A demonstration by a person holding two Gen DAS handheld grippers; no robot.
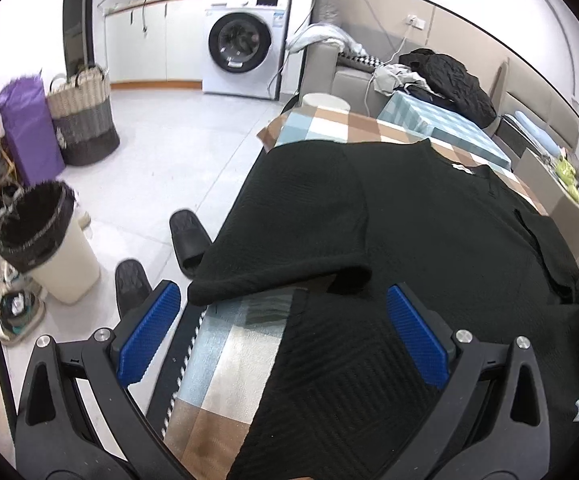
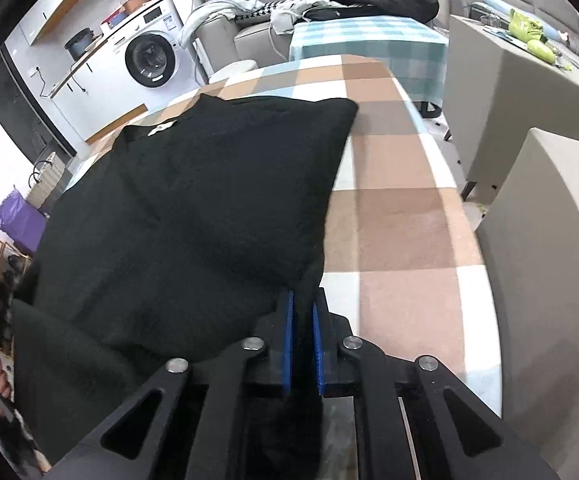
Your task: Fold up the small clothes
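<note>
A black knit shirt point(image 1: 429, 240) lies on a table with a checked cloth point(image 1: 225, 364). Its left sleeve point(image 1: 289, 236) is folded inward over the body. My left gripper point(image 1: 281, 308) is open, its blue pads wide apart just above the shirt's lower left edge, holding nothing. In the right wrist view the same black shirt point(image 2: 193, 208) covers the left of the checked cloth point(image 2: 401, 216). My right gripper point(image 2: 303, 300) is shut on the shirt's lower right corner, with black fabric pinched between the blue pads.
Left of the table stand a white bin with a black liner point(image 1: 45, 240), a woven basket point(image 1: 83, 116), a purple bag point(image 1: 27, 124) and two black slippers point(image 1: 187, 236). A washing machine point(image 1: 245, 44) is at the back. Grey chairs point(image 2: 529, 92) stand right of the table.
</note>
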